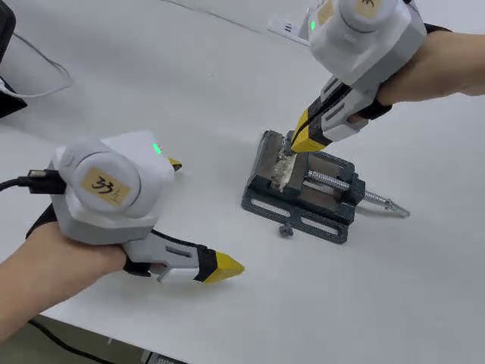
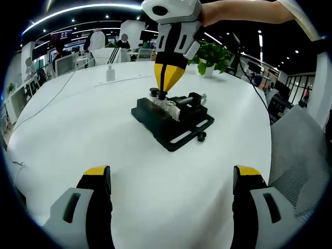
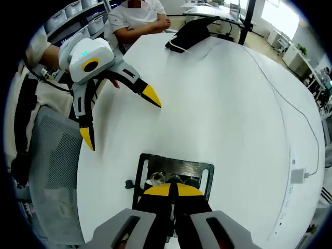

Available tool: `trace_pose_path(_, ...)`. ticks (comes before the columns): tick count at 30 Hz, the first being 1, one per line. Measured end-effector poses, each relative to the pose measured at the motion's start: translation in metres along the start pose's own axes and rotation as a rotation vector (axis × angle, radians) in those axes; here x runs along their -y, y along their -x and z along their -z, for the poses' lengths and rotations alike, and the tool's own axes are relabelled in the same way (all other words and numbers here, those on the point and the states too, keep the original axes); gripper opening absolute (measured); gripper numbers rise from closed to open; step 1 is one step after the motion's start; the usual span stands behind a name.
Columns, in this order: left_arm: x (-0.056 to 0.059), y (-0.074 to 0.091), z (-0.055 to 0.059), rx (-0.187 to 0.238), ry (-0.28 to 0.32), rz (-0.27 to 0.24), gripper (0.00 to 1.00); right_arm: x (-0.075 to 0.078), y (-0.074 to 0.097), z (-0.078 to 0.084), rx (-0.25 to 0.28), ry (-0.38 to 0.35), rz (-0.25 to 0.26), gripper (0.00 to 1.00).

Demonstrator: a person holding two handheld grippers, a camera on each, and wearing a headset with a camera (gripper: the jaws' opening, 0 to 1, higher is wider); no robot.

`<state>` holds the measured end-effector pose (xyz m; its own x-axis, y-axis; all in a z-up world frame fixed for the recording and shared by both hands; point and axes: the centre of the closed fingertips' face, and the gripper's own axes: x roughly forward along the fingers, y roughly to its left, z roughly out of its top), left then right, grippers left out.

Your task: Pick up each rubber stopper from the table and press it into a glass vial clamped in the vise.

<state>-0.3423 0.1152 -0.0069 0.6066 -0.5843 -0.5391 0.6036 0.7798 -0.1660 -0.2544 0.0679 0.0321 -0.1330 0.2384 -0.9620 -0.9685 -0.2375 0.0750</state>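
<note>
One white table carries the vise, set near the middle. Right gripper points steeply down over it, jaws closed, tips at the glass vials clamped there. Pressing appears under way, though a stopper between the tips cannot be confirmed. Left gripper hovers well apart, jaws spread, empty. One small dark piece, possibly a stopper, lies just beside the vise base. Number of finished vials undetermined.
</note>
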Motion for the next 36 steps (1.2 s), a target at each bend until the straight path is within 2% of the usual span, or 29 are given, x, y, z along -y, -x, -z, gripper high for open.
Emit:
trace_pose_path(6, -0.001, -0.002, 0.0, 0.0, 0.006, 0.001, 0.98, -0.001, -0.001, 0.0, -0.013, 0.007, -0.007, 0.0)
trace_pose_path(18, 0.0, -0.006, -0.003, 0.008, 0.015, 0.004, 0.97, 0.004, -0.005, 0.0, -0.054, 0.01, 0.03, 0.0)
trace_pose_path(26, 0.0, -0.009, -0.002, 0.009, 0.026, 0.007, 0.97, 0.007, -0.004, 0.001, -0.062, -0.042, -0.01, 0.0)
trace_pose_path(31, 0.001, -0.011, -0.004, 0.009, 0.027, 0.011, 0.98, 0.005, -0.005, -0.001, -0.123, -0.073, -0.03, 0.0)
trace_pose_path(36, -0.001, -0.011, -0.007, 0.019, 0.033, 0.009, 0.98, 0.003, -0.005, 0.0, -0.138, -0.1, -0.05, 0.0)
